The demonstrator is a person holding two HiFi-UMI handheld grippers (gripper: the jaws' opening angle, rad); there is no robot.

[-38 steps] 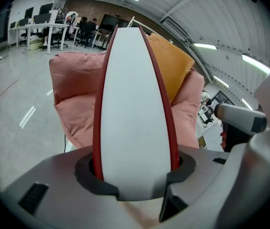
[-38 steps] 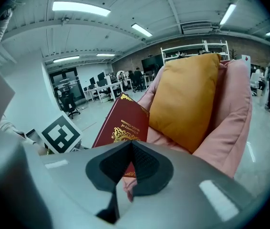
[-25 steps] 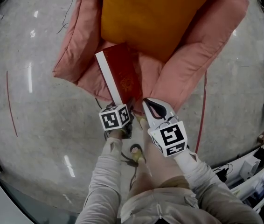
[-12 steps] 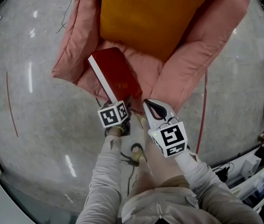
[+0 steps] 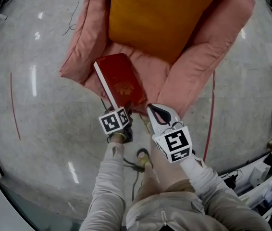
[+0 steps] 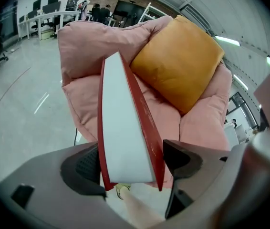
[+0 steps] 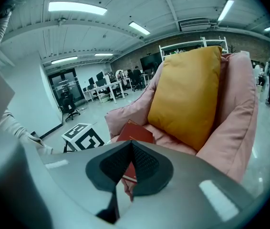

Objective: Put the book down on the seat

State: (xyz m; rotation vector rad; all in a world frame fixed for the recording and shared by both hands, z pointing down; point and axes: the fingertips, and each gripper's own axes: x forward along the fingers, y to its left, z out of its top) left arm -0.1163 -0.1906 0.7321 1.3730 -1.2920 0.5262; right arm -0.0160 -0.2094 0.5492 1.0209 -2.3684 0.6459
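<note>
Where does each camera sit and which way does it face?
Head view: on the head, steeply down at the armchair; sleeves, left tool, right tool show.
Left gripper view: on the left tool, along its opening jaws, the book between them, toward the cushion.
Right gripper view: on the right tool, along its shut jaws toward the armchair.
Shared: book and cushion in all three.

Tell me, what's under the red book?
The pink seat shows right beside the red book, so the book seems to lie on it. The part straight beneath the book is covered, so anything else there can't be seen.
</note>
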